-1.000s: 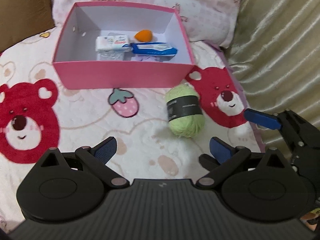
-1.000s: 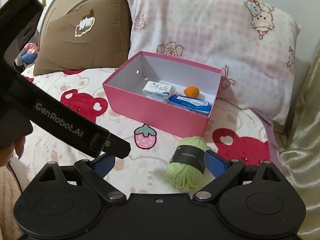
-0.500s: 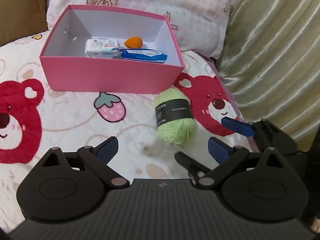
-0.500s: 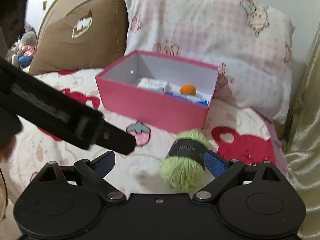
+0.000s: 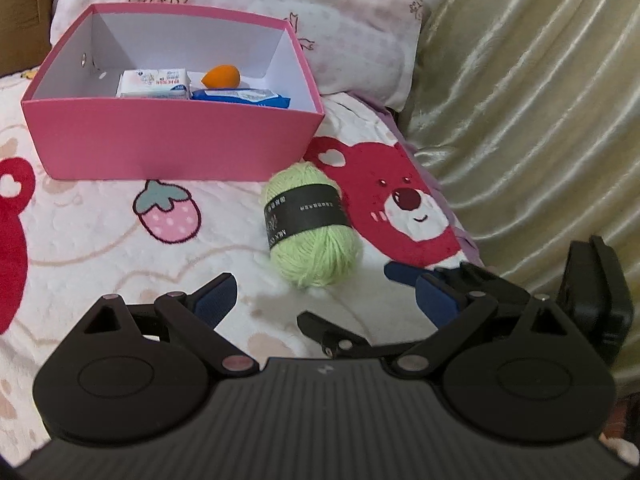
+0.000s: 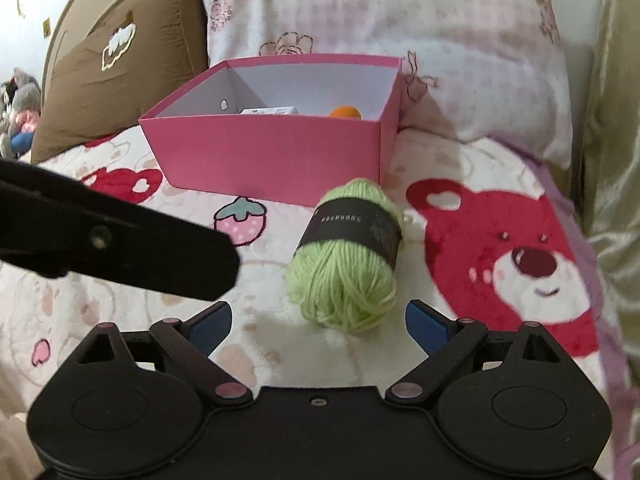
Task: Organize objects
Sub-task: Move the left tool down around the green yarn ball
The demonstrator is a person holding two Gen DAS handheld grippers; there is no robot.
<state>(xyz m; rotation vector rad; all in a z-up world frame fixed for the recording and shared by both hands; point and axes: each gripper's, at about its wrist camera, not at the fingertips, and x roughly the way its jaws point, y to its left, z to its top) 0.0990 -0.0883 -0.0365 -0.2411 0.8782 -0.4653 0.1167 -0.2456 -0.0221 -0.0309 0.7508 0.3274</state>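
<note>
On bear-print bedspread (image 6: 500, 264), closing in with right gripper (image 6: 318, 320), spread wide and empty, on green yarn skein (image 6: 346, 260) at twelve o'clock; next: straddle, pinch, carry to pink box (image 6: 272, 156); left gripper (image 5: 326, 300) likewise agape, empty.

I saw light-green yarn (image 6: 344, 276) with a black band, a pink box (image 5: 176, 144), and a white blanket (image 5: 100, 240) with red bears.

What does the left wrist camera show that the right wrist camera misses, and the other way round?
Only the left wrist view shows the blue wipes pack in the box and the right claw, open. Only the right wrist view shows the brown pillow and the stuffed toys. Both show the pink box, the green yarn on the blanket in front of it, and the orange sponge.
</note>
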